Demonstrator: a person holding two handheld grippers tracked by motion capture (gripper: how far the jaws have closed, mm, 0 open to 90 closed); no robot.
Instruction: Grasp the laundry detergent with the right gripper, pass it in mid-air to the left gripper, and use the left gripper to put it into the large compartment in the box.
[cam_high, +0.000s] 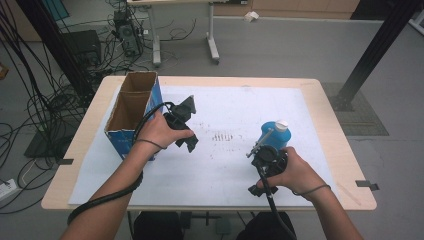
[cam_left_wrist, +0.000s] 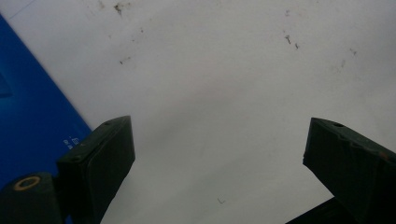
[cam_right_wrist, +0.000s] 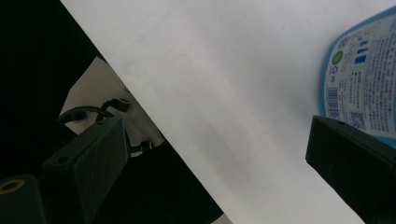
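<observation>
In the high view we see a light wooden table (cam_high: 330, 115) covered by a large white paper sheet (cam_high: 235, 110). Our right gripper (cam_high: 267, 159) sits at about five o'clock on the sheet, just beside a blue plastic bottle with a white cap and a printed label (cam_high: 274, 134), which stands upright right at the gripper's twelve o'clock. In the right gripper view its two black jaws stand wide apart with bare white paper between them; the bottle (cam_right_wrist: 362, 79) lies off at two o'clock, beyond the right-hand jaw and not between the two, so nothing is gripped. Our left gripper (cam_high: 182, 125) hovers at about nine o'clock on the sheet, next to an open-topped blue cardboard box with a brown inside (cam_high: 134, 107) that stands at the table's ten o'clock edge. In the left gripper view (cam_left_wrist: 219, 154) the jaws are likewise spread wide over the marked paper, holding nothing, with the box's blue wall (cam_left_wrist: 32, 112) at nine o'clock beside the left-hand jaw.
</observation>
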